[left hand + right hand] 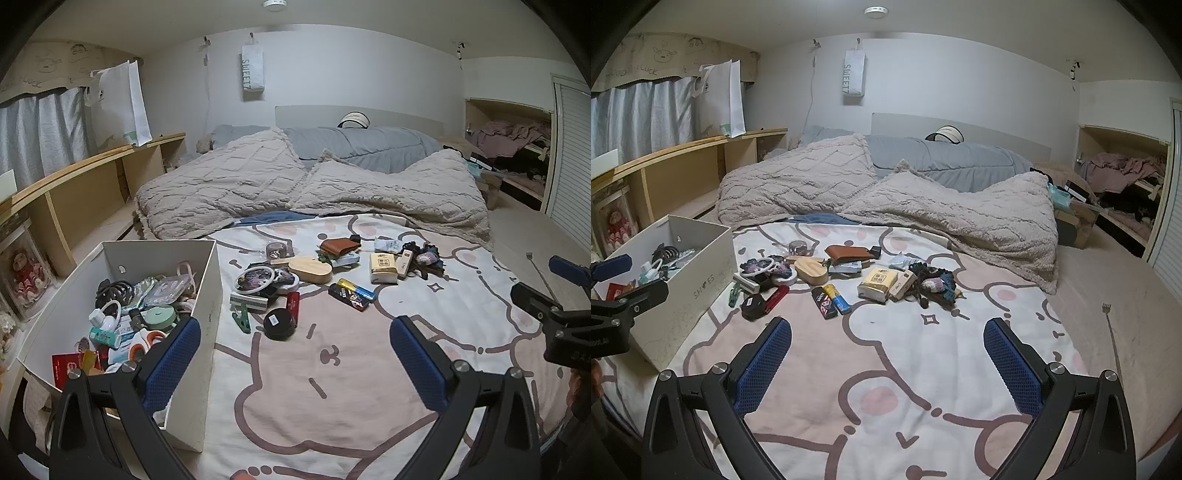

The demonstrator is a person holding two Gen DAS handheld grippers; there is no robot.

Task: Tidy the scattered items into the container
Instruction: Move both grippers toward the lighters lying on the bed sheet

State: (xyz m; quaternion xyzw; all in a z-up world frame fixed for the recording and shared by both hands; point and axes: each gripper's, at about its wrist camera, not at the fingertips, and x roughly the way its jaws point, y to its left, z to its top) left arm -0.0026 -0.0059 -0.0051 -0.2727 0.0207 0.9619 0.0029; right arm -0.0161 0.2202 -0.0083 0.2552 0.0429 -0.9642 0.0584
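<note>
A white cardboard box [207,280] [701,266] stands on the bed at the left, partly filled with small items. Scattered on the cartoon blanket lie a black round tin [279,322] [753,304], a red case [293,301], a wooden oval case [310,269] [812,275], a brown wallet [340,245] [847,252], lighters [355,290] [833,298], a tissue pack [383,267] [878,283] and dark knitted bits [424,256] [934,282]. My left gripper [295,332] hangs open beside the box, short of the pile. My right gripper [888,334] is open too, above bare blanket.
A fluffy beige blanket [314,184] [923,199] and grey pillows lie beyond the pile. Wooden shelves [92,184] run along the left wall. A thin metal back-scratcher [1112,332] lies on the bed at the right. An open closet [1123,184] sits far right.
</note>
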